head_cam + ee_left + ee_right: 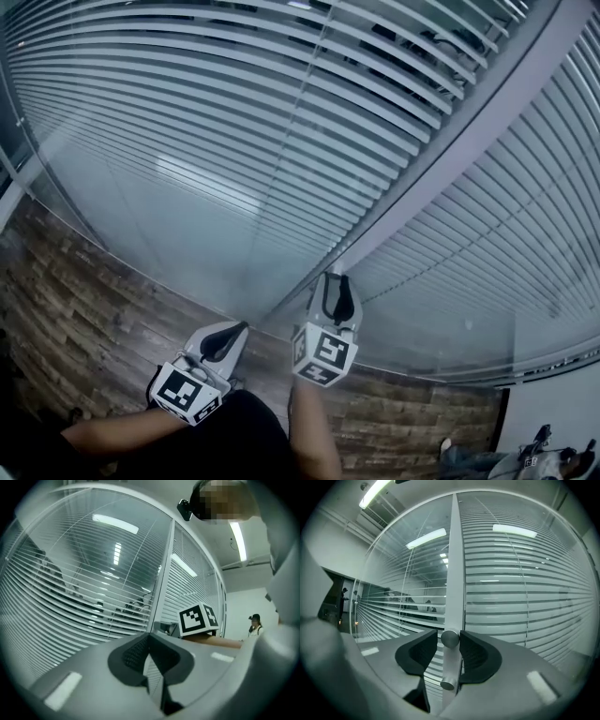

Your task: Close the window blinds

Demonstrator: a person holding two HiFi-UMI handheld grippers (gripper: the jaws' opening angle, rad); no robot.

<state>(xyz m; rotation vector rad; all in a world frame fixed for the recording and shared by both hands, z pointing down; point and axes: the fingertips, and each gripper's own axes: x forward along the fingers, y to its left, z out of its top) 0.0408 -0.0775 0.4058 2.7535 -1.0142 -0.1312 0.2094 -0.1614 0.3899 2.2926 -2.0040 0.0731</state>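
White slatted blinds (pixel 234 112) hang behind glass panes on both sides of a pale upright mullion (pixel 450 159); their slats stand partly open, with people dimly visible through them. In the right gripper view a round metal knob (pixel 450 639) on the mullion (pixel 453 564) sits between the tips of my right gripper (pixel 449 634). It touches the right pad, and a thin gap shows at the left pad. A second knob (pixel 447 683) lies lower. My left gripper (pixel 149 636) hangs lower left of the right one (pixel 339 279), tips together, holding nothing.
Wood-look flooring (pixel 84 309) runs along the foot of the glass wall. A person (pixel 254 624) stands far off by a white wall. Some gear lies on the floor at the right (pixel 525 459). My forearms reach up from the bottom of the head view.
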